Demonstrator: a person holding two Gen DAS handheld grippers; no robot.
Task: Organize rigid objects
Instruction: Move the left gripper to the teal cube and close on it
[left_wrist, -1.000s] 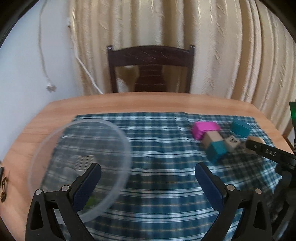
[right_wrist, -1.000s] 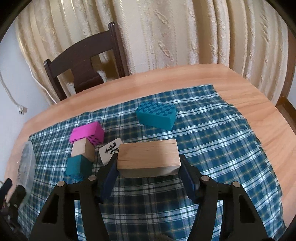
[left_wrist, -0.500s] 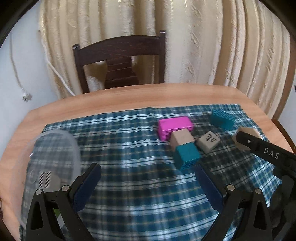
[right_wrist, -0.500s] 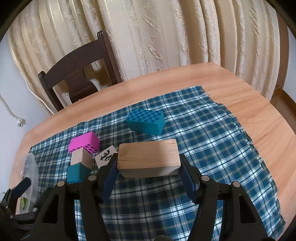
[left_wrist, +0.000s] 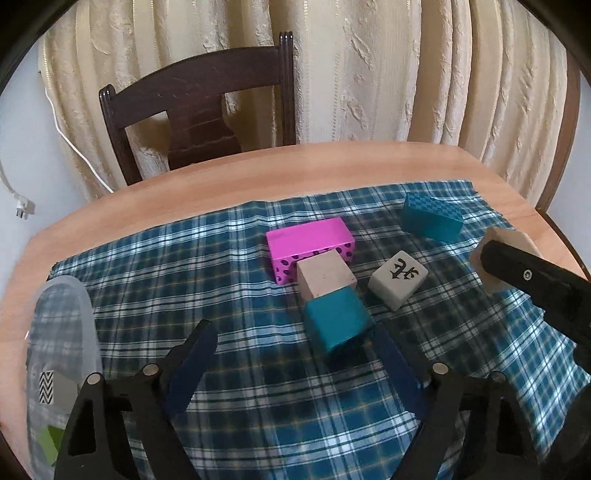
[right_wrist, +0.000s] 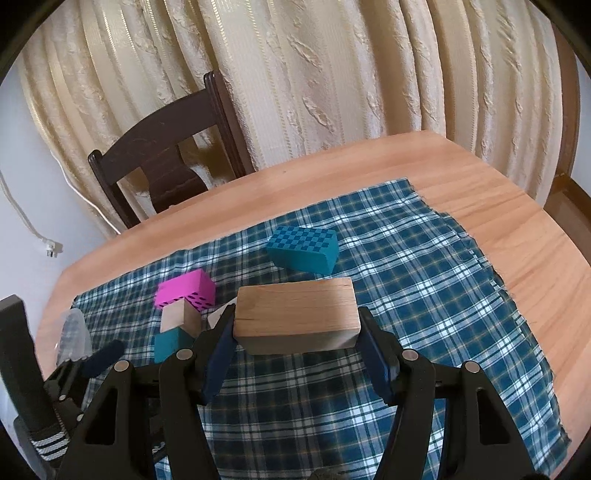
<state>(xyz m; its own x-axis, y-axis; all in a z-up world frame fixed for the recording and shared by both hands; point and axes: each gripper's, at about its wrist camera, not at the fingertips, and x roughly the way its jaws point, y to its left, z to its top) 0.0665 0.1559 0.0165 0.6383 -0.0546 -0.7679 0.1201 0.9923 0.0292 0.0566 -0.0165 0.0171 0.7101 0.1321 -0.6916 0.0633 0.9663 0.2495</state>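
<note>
My right gripper (right_wrist: 297, 341) is clamped on one plain rectangular wooden block (right_wrist: 296, 313), held above the blue plaid cloth (right_wrist: 424, 280). My left gripper (left_wrist: 295, 363) stands wide apart and empty, low over the cloth near the solid teal cube (left_wrist: 338, 319). On the cloth I count five loose blocks: one magenta block with dark dots (left_wrist: 309, 248), one pale wooden cube (left_wrist: 325, 275) touching both it and the teal cube, one white tile with a black symbol (left_wrist: 399, 278), and one teal checkered block (left_wrist: 431, 217) set apart. One clear plastic container (left_wrist: 62, 354) sits at the left, holding a zigzag-striped piece (left_wrist: 53, 386) and a green piece (left_wrist: 50, 445).
</note>
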